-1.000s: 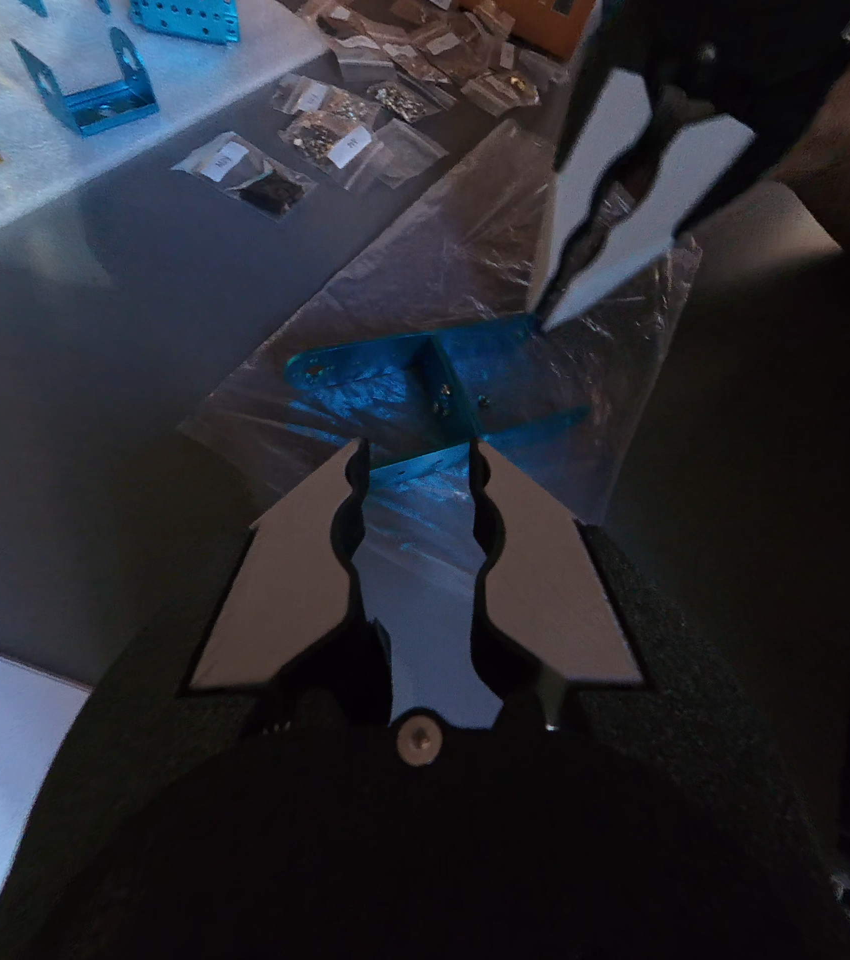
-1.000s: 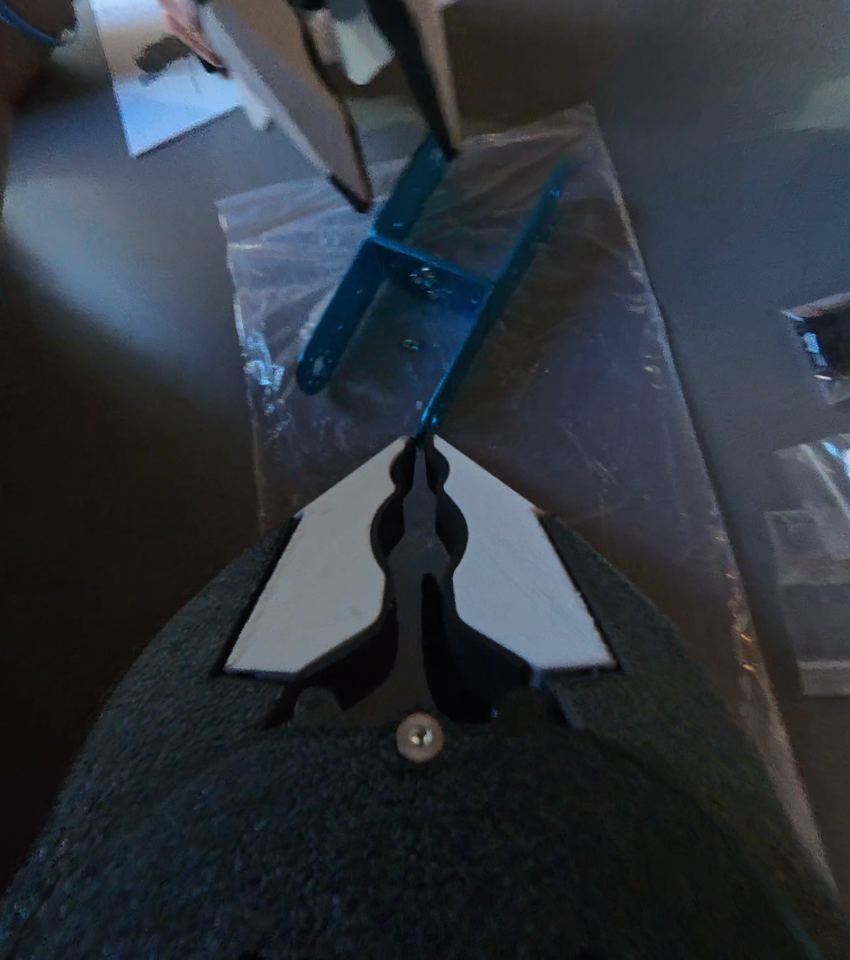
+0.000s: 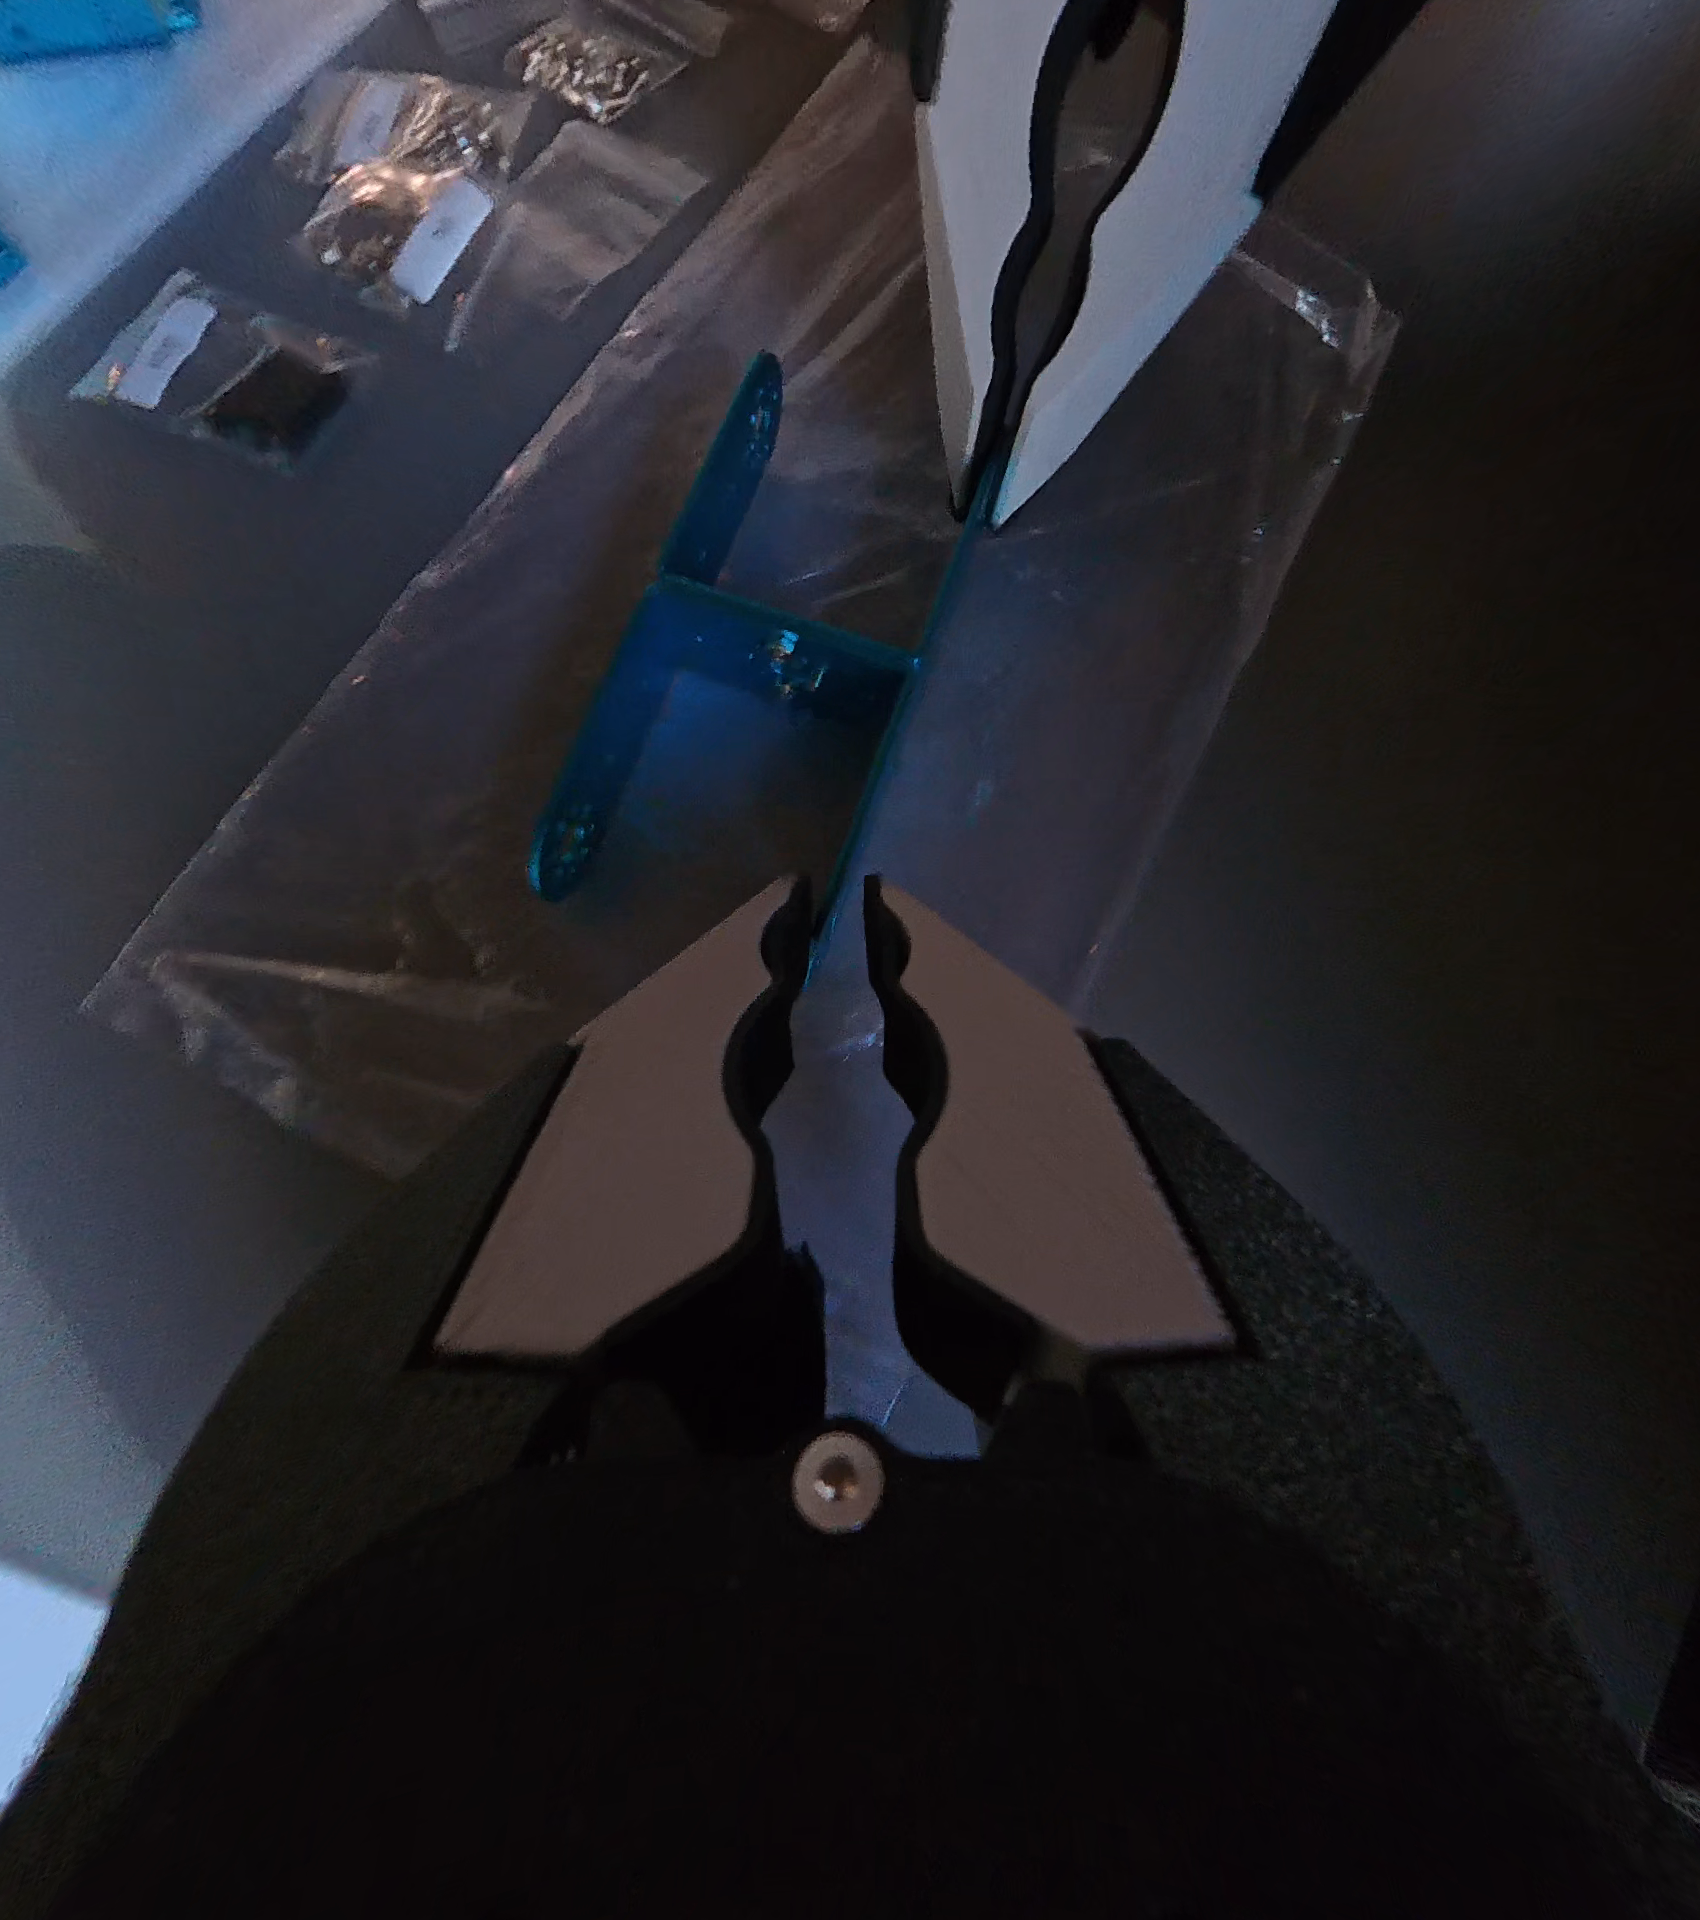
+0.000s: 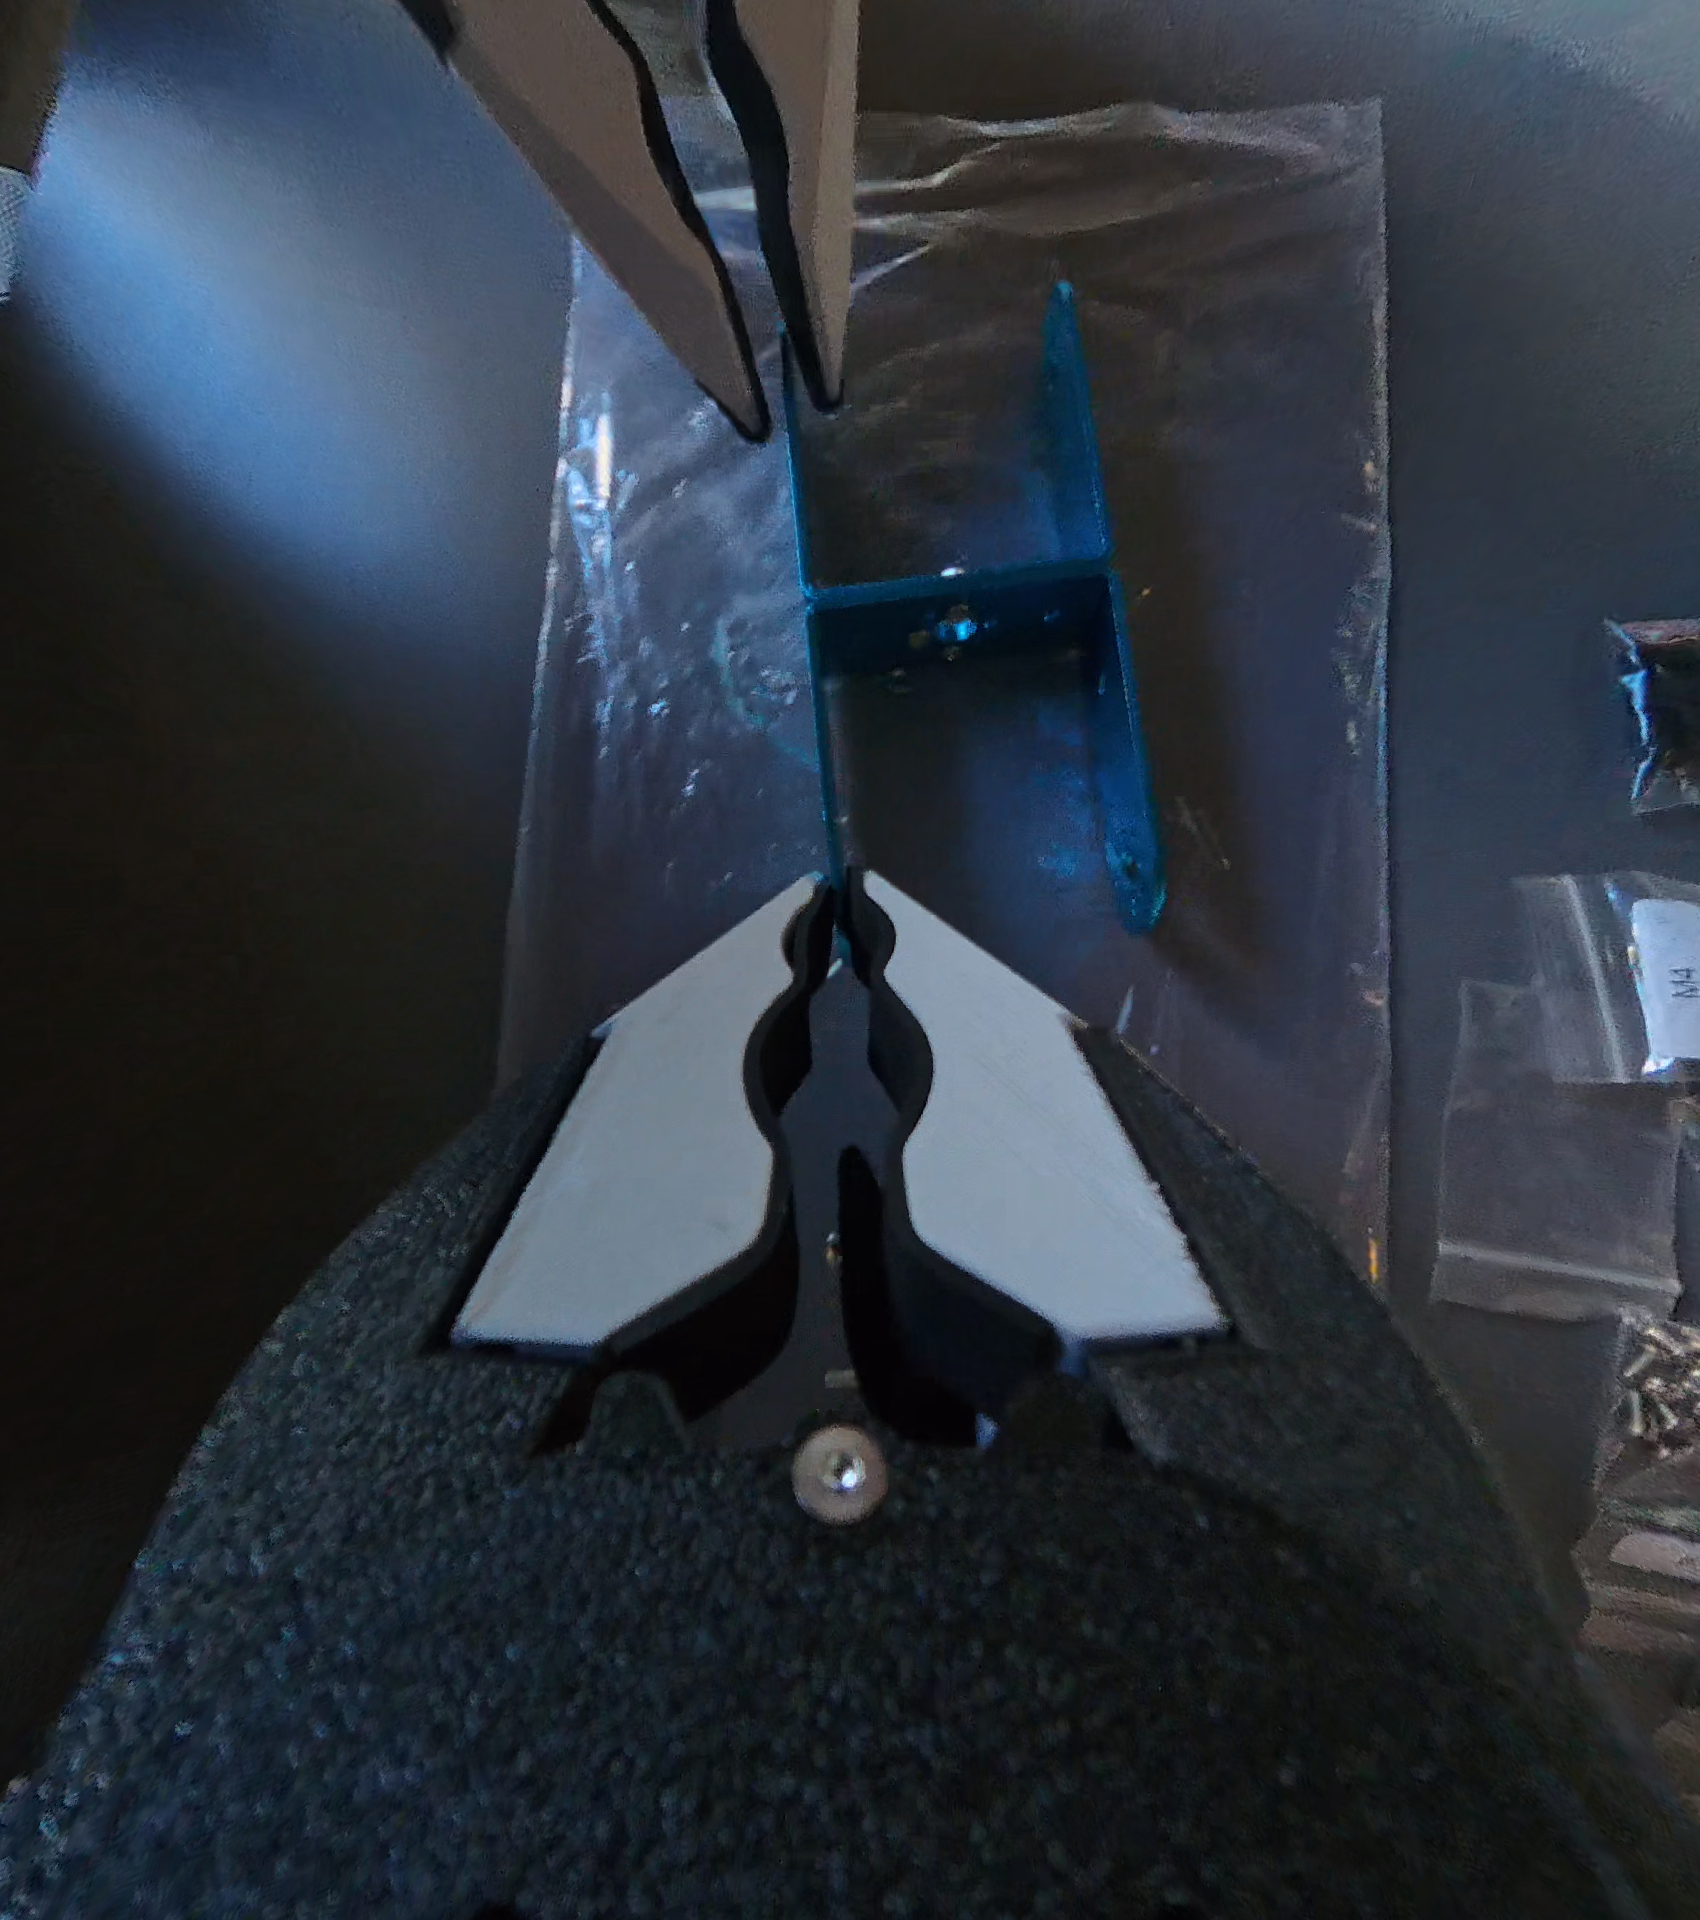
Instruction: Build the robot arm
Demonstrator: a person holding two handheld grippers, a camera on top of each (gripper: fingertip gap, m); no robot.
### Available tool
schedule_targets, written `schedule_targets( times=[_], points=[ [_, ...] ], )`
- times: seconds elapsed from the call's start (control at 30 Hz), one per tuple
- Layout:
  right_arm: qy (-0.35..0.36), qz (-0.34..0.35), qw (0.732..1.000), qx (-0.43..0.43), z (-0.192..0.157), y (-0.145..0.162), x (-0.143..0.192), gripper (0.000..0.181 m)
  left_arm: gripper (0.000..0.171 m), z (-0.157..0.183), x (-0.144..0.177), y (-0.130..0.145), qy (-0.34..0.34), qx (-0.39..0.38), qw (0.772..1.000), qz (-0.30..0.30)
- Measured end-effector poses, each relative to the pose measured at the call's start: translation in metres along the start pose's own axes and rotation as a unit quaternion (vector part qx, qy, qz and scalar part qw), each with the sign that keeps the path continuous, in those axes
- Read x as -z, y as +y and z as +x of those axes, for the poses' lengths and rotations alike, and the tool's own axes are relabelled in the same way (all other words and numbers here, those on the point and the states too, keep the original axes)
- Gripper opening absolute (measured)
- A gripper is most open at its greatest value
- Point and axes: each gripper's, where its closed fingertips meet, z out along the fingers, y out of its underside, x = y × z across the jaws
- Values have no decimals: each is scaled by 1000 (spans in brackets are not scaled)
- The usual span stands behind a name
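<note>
The blue H-shaped metal bracket stands on edge over a clear plastic bag that lies flat on the dark table.

The right gripper has its jaws pressed together on one end of the bracket's long side plate, the thin blue edge pinched right at the tips. The left gripper meets the opposite end of that same plate. Its jaws stand a narrow gap apart with the plate's end between them; the plate sits against one finger, but the picture is too dim to say whether the other touches it.

The bracket's cross web and its second side plate stick out to one side of both grippers. Beyond the bracket's free plate, small labelled bags of hardware lie on the table beside the clear bag.
</note>
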Motion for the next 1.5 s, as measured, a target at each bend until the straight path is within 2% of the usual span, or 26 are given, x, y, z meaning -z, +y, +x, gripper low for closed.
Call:
schedule_targets(
  times=[0.1,0.23,0.3,0.37,0.5,0.6,0.7,0.83,1.1,1.23,1.3,1.33,1.37,1.43,1.5],
  points=[
    [-8,22,1000,14,-6,2,2,0,9,8,-8,-1,-8,-15,1000,-13],
    [-11,16,1000,17,-6,0,-10,1,8,11,-7,7,-17,-16,999,-31],
    [-31,18,999,13,-10,-5,-12,15,5,12,-3,13,-19,-19,999,-42],
    [-65,36,997,9,-14,-16,-8,20,5,10,1,18,-26,-13,998,-47],
    [-57,54,997,6,7,-35,-3,21,6,8,6,25,-35,-3,998,-44],
    [-56,6,998,27,9,-31,-20,21,6,10,7,25,-36,6,999,-30],
    [-26,-31,997,67,13,-27,-32,17,7,9,10,25,-45,17,999,-16],
    [-53,-49,996,57,9,-27,-35,10,9,12,13,23,-39,43,998,16],
    [-39,-55,995,75,10,-29,-36,4,10,11,18,24,-53,53,997,20],
    [-29,-5,997,71,10,-38,-27,4,14,5,30,3,-47,94,990,90],
    [-15,56,995,79,10,-56,-17,4,16,1,41,-18,-14,160,973,165],
    [-16,98,992,84,6,-68,-10,4,18,-1,48,-29,22,205,956,207],
    [-22,147,985,84,1,-84,-1,4,21,-1,57,-42,70,250,932,254],
    [-50,237,967,75,-10,-112,16,4,22,0,80,-68,174,313,863,355],
    [-74,307,946,69,-20,-135,32,4,21,6,99,-83,271,347,798,412]
  ],
)
